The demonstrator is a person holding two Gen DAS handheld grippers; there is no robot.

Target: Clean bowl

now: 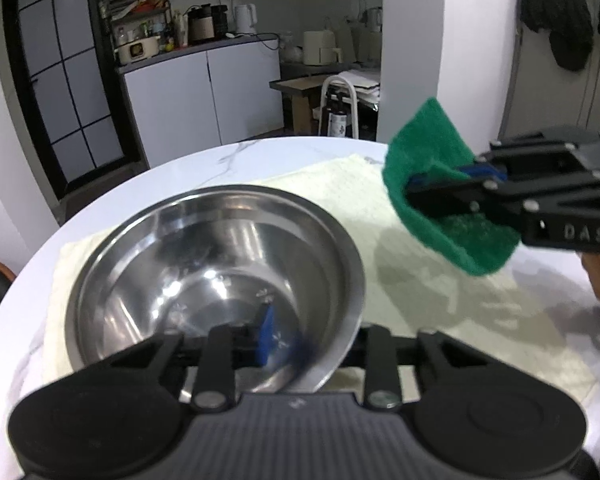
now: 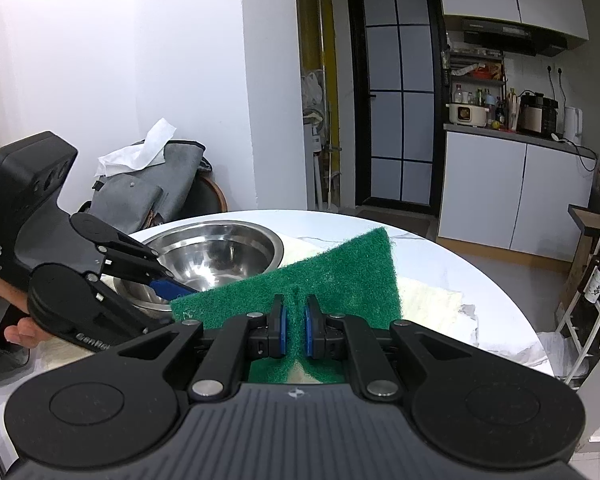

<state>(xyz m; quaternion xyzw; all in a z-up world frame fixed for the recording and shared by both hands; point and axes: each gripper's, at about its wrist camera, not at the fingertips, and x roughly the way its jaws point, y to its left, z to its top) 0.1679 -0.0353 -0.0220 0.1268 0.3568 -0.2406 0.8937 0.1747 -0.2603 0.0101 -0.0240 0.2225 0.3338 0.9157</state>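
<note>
Two handheld grippers work over a round white marble-look table (image 1: 204, 160) in a small kitchen. On it lies a pale cream cloth (image 1: 340, 196), and on the cloth sits the stainless steel bowl (image 1: 216, 264), upright and empty.

The left gripper (image 1: 288, 344) reaches over the bowl's near rim, one blue pad (image 1: 266, 334) inside the wall and the other blurred beyond it; the jaws stand narrow astride the rim, but whether the pads press on the metal cannot be told. The right gripper (image 2: 294, 330) has its jaws closed on a green scouring pad (image 2: 340, 276), pinching a fold of it between blue pads, and holds it above the cloth just beside the bowl.

Behind the table, white base cabinets (image 1: 204, 92) carry a grey counter crowded with a kettle (image 1: 245, 18), a dark cooker (image 2: 534, 116), bottles and a cream pot (image 1: 138, 49). A black-framed glazed door (image 2: 396, 96) stands to one side of them, wall cupboards and a range hood (image 2: 508, 36) above. Grey bags topped with white paper (image 2: 140, 152) rest on a chair by the white wall.
</note>
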